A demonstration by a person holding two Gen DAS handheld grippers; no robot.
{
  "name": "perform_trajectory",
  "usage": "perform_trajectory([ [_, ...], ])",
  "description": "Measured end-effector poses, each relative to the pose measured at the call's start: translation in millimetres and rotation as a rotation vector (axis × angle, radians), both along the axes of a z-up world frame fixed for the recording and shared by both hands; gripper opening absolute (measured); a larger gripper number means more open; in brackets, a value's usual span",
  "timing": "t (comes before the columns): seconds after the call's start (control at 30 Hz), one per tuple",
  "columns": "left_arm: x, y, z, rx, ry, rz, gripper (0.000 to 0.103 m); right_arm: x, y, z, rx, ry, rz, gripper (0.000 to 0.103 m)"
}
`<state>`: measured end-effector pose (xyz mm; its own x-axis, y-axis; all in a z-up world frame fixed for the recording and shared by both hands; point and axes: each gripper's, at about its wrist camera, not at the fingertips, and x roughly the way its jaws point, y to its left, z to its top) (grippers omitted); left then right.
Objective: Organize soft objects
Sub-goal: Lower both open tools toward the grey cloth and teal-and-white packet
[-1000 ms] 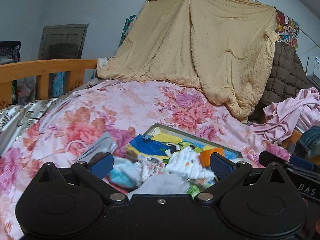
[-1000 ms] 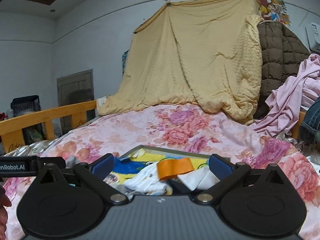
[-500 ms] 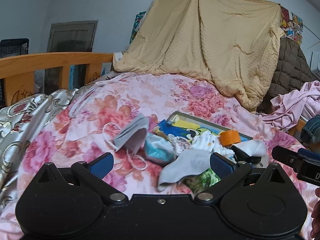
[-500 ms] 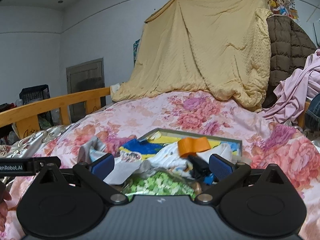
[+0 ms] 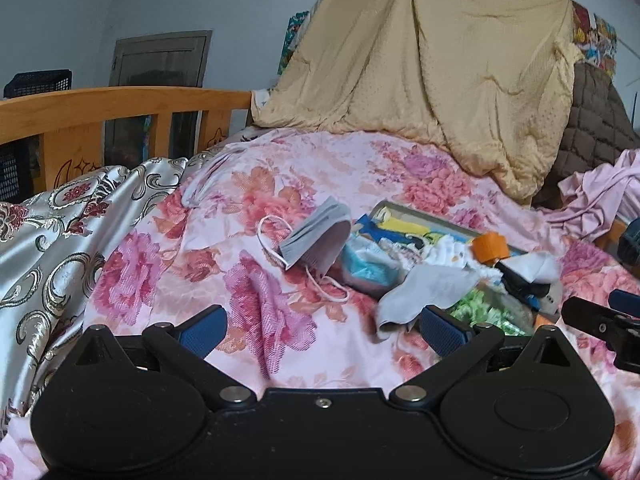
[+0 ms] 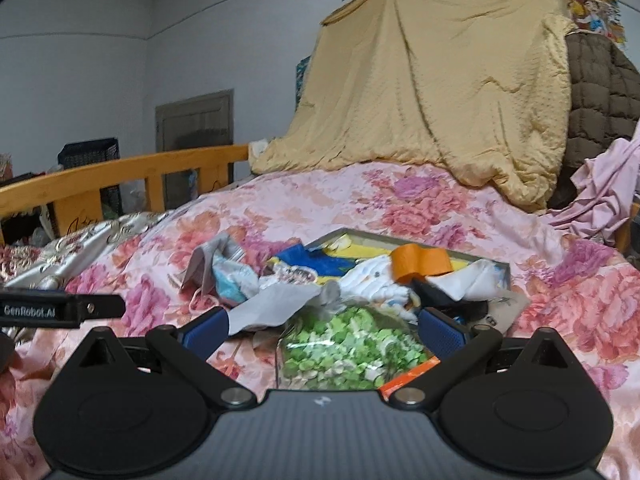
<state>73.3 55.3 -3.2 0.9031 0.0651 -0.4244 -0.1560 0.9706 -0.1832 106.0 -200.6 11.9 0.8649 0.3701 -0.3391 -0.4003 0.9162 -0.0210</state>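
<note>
Left wrist view looks across a bed covered by a pink floral quilt (image 5: 320,184), with the left claw (image 5: 322,330) low in front, its blue fingers (image 5: 202,330) spread wide and holding nothing. At about 12 o'clock from that claw a grey mask (image 5: 316,238) lies tilted on the quilt, its white ear loops trailing toward 7 o'clock. Just beside it, at 3 o'clock, sits a pile of soft things: a blue mask (image 5: 370,266), a grey cloth (image 5: 424,292) draped down toward the claw's right finger, a white sock (image 5: 534,264) and an orange roll (image 5: 490,246). These lie on and around a flat picture tray (image 5: 424,216) with a grey rim. A silver patterned quilt (image 5: 60,232) lies at 9 o'clock, a wooden rail (image 5: 120,106) behind it, and a tan blanket (image 5: 440,80) hangs at 12 o'clock. Right wrist view shows the right claw (image 6: 324,330) also spread and empty, its fingers (image 6: 442,332) flanking a clear bag of green pieces (image 6: 348,354) that lies right in front of it. Beyond the bag, at 12 o'clock, the same pile sits, with the orange roll (image 6: 420,262) on top of white cloth and the tray (image 6: 420,242) beneath. The left claw's tip (image 6: 64,310) pokes in at 9 o'clock, well apart from the pile.
</note>
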Motion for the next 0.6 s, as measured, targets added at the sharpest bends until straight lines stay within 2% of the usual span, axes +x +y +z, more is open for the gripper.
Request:
perform_trajectory([
  [0.2, 7.7, 1.0, -1.2, 0.032, 0.018, 0.008, 0.102, 2.1, 13.8, -7.3, -0.046, 0.015, 0.034, 0.103],
  [0.53, 36.4, 8.2, -15.8, -0.052, 0.075, 0.006, 0.102, 24.0, 37.4, -27.0, -0.116, 0.029, 0.073, 0.103],
  [0.6, 43.7, 8.1, -18.7, -0.047, 0.079, -0.006, 0.102, 27.8, 42.2, -30.1, -0.13, 0.02, 0.078, 0.103],
])
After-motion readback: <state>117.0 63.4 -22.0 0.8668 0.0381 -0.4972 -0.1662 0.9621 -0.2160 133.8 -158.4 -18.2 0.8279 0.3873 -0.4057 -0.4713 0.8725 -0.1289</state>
